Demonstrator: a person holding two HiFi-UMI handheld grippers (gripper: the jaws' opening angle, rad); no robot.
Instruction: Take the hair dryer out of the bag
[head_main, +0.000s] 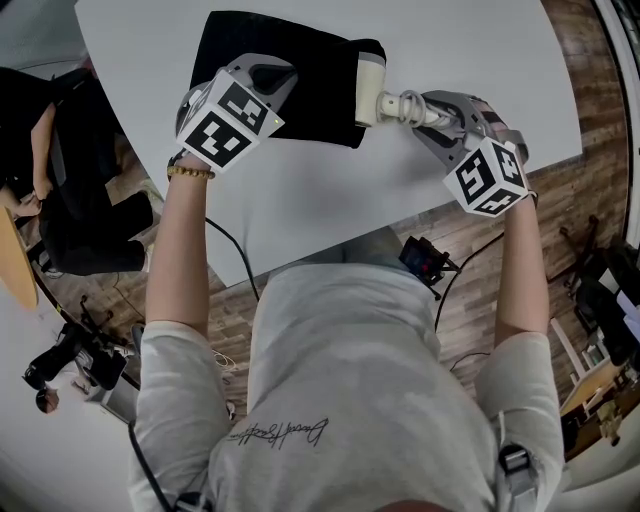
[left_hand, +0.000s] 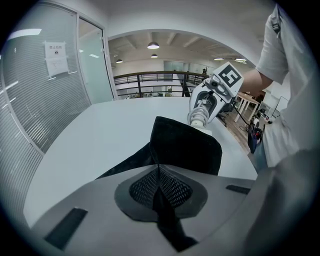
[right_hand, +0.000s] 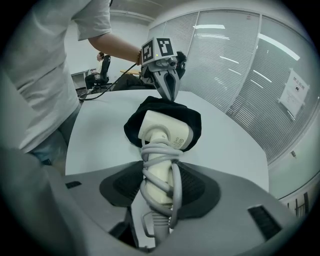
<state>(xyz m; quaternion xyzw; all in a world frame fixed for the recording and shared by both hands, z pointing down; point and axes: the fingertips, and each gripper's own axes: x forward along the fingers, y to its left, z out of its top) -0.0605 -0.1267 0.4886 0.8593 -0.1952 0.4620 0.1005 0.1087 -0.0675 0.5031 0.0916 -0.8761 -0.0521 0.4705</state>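
The hair dryer (head_main: 372, 82) lies on the white desk (head_main: 330, 200), and its fat head is partly inside the black bag (head_main: 300, 70). Its handle (right_hand: 159, 170) sticks out of the bag's mouth and points straight at my right hand-held gripper (right_hand: 160, 187). That gripper is pinching the handle, with the grey cord (right_hand: 172, 165) wound round it under the pads. So the dryer's long way runs from the bag out to my right hand, and that hand is the nearer one.

My left hand-held gripper (left_hand: 159, 187) is pressed together on a fold of the bag's cloth, on the side away from the mouth.

I think the next pull goes to my right, away from the bag, while my left holds the bag back. Only the bag's soft rim round the head is in the way.
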